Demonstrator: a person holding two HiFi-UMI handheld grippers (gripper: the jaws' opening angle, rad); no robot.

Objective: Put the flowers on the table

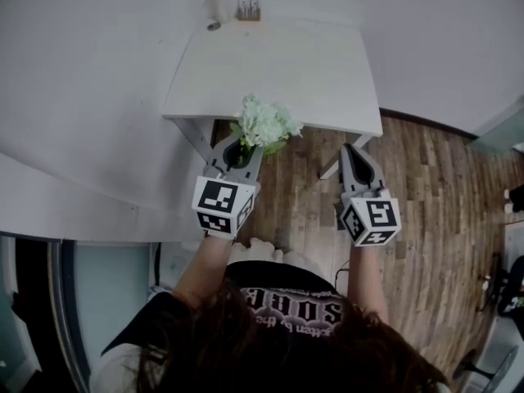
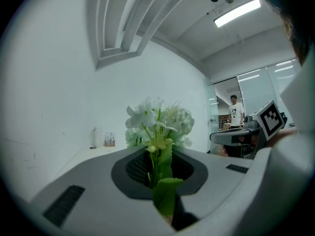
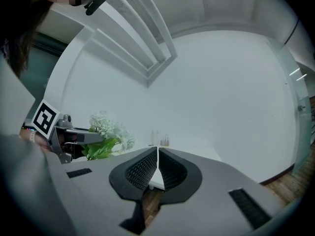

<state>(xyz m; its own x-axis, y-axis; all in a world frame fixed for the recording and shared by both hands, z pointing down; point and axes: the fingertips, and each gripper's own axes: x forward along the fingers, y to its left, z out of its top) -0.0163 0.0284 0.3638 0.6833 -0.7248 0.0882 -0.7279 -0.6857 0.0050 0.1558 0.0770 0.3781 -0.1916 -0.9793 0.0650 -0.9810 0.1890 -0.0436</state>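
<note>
The white flowers (image 1: 266,123) with green leaves sit at the centre of the head view. Their blooms overlap the near edge of the white table (image 1: 311,64) and do not rest on it. The left gripper (image 1: 239,150) is clamped on the green stems. In the left gripper view, the stems and one leaf stand between the nearly closed jaws, with the blooms upright above them.

Step in hand, as judged: carry the bunch over the tabletop and set it down.
- Advance the left gripper until the whole bunch, stems included, lies above the bare middle of the tabletop.
- Lower it until the bunch bears on the surface, then release the clamp. A release at the edge would probably drop the bunch to the wooden floor (image 1: 426,187).
- The bunch looks top-heavy, so expect it to tip onto its side.
- Stay clear of the two small items (image 1: 233,8) at the far edge, upper centre of the frame.

Pose: the left gripper points level at the table, with the forearm extended from the lower centre. The right gripper (image 1: 354,150), at right centre, runs parallel and level. Its jaws are together with nothing between them, near the table's near-right corner.
</note>
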